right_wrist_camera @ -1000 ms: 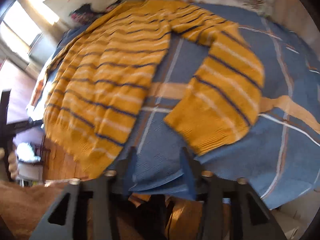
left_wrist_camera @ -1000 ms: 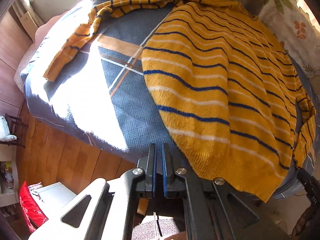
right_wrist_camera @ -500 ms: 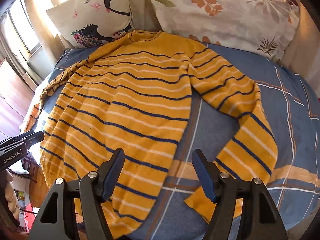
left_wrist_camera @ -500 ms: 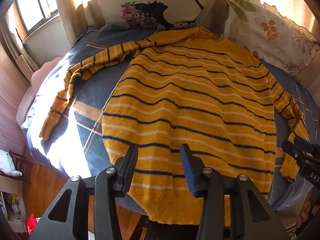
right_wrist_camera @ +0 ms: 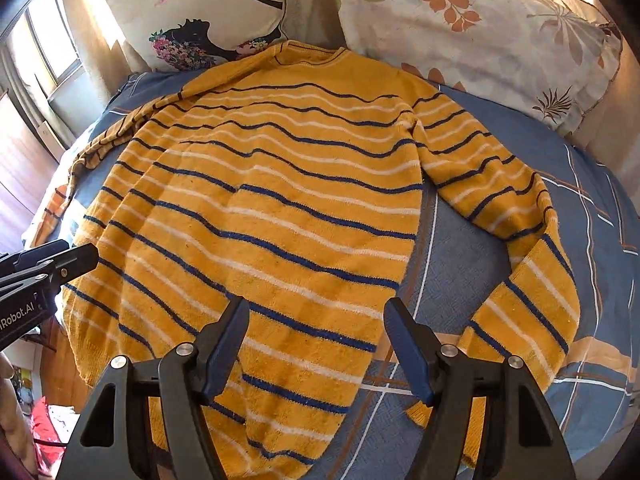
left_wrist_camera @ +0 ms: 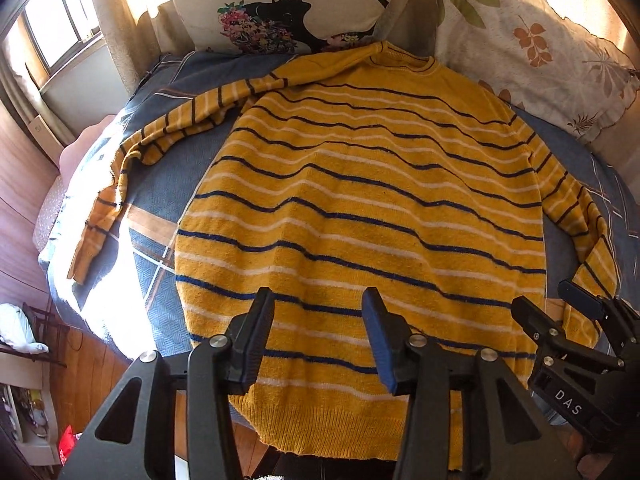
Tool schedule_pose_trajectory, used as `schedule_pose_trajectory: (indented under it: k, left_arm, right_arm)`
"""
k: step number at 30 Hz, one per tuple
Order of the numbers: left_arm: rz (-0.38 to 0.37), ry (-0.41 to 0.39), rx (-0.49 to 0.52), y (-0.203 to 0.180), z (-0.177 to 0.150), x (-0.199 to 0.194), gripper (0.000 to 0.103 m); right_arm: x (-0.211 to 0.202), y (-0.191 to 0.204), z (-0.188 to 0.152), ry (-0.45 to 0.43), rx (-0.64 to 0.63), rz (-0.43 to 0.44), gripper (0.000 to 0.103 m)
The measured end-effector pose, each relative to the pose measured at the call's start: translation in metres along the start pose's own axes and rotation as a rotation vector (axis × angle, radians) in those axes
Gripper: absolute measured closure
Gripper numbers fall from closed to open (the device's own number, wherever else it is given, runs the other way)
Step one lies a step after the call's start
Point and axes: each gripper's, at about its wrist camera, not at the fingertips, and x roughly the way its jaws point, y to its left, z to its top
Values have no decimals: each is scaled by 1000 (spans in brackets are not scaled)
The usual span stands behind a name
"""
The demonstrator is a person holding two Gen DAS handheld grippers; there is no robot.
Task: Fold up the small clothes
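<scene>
Sweater [left_wrist_camera: 360,216] lies flat, front up, on bed [left_wrist_camera: 160,184]; collar toward pillows [right_wrist_camera: 460,20], hem hanging at near edge — body spread so we can fold it. Left sleeve [left_wrist_camera: 132,160] trails out toward window side; right sleeve [right_wrist_camera: 520,248] curves down beside body. We hold left hand-held gripper [left_wrist_camera: 318,332] over hem, jaws spread, gripping nothing. Right hand-held gripper [right_wrist_camera: 316,344] likewise spread, empty, between body edge and right sleeve. We judge sleeves come in first.

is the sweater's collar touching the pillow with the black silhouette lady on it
Touching. In the left wrist view the sweater collar lies right against the lower edge of the silhouette pillow, with no blue bedspread showing between them.
</scene>
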Motion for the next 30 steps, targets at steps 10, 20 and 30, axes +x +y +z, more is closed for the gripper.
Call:
schedule_pose_trajectory:
  k: [10, 20, 30]
  left_arm:
    - [-7, 4, 50, -18, 0, -1, 54]
    - [-21, 20, 55, -22, -4, 0, 53]
    - [-29, 28, 50, -24, -12, -4, 51]
  right_arm:
    - [0, -10, -1, 11, 43, -17, 28]
    - [-5, -13, -5, 13, 52, -28, 28]
    - [-11, -16, -15, 11, 61, -28, 27]
